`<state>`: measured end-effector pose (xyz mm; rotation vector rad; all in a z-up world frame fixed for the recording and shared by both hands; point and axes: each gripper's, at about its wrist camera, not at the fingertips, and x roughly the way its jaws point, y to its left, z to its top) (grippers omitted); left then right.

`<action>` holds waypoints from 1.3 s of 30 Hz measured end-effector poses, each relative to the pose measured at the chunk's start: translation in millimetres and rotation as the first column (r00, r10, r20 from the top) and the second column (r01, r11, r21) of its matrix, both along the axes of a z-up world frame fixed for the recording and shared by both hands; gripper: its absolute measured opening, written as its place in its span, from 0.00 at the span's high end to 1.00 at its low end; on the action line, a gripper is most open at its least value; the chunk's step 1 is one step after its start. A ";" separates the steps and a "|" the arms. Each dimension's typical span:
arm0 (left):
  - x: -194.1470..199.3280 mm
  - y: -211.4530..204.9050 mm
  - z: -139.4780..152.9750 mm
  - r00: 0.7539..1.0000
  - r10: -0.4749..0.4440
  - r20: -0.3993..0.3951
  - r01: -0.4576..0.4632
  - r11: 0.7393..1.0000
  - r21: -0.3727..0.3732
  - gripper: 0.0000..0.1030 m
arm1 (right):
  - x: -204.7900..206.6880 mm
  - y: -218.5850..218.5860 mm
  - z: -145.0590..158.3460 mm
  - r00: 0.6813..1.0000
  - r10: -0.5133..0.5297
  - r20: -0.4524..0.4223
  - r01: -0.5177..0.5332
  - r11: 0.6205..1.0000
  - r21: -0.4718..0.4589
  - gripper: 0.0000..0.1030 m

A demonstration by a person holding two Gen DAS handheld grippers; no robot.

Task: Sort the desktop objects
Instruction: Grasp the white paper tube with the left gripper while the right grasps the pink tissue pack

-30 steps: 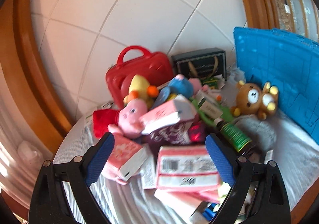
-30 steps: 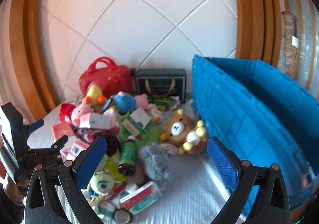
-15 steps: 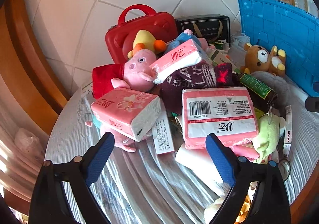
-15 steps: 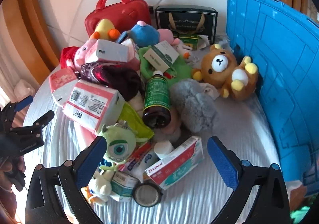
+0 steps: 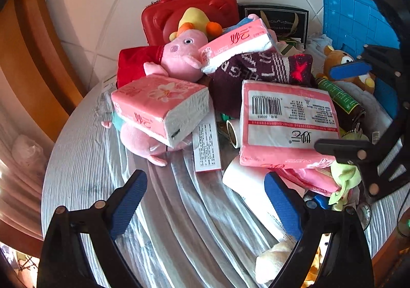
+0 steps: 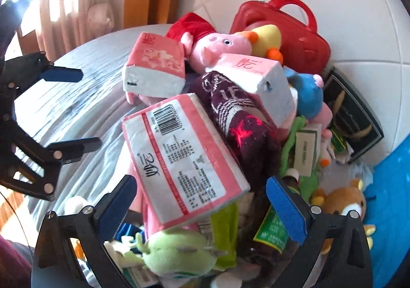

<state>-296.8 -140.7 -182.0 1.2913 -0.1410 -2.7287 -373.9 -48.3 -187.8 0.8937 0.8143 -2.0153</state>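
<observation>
Sorting is judged barely begun: everything is seen heaped in one pile on the cloth-covered counter [image 5: 84,160], and nothing can be seen placed in the blue crate [image 5: 356,16] at the pile's far right.

The left tool [image 5: 205,201] is held wide apart and empty, over bare cloth just short of the pile. The right tool [image 6: 202,201] is likewise spread wide and empty, poised around the near end of the barcode tissue pack [image 6: 184,157], not yet closed on it.

That pack is shown label-up, tilted, resting on top of other clutter at the pile's near side. It looks soft, pink-and-white, plastic-wrapped.

A floral tissue pack [image 5: 161,106] is seen lying on a pink pig plush [image 5: 179,57]; a third tissue pack [image 5: 235,42] is propped on a dark knit sock [image 5: 258,70]. A red case [image 5: 189,11] stands behind.
</observation>
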 end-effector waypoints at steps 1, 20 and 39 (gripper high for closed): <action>0.6 0.5 -4.4 1.000 0.005 0.012 -0.005 1.000 0.019 0.09 | -6.0 -4.2 -4.4 1.000 0.017 0.009 -0.018 1.000 0.016 0.01; -17.2 20.3 -49.9 0.992 0.077 0.104 -0.096 0.976 0.195 0.09 | -36.3 5.3 -19.4 0.962 0.014 0.272 -0.013 1.000 -0.005 0.14; 0.3 -14.0 -54.5 0.991 0.010 0.130 -0.048 0.956 0.291 0.57 | -11.9 57.3 8.4 0.939 -0.162 0.303 0.227 0.954 -0.194 0.14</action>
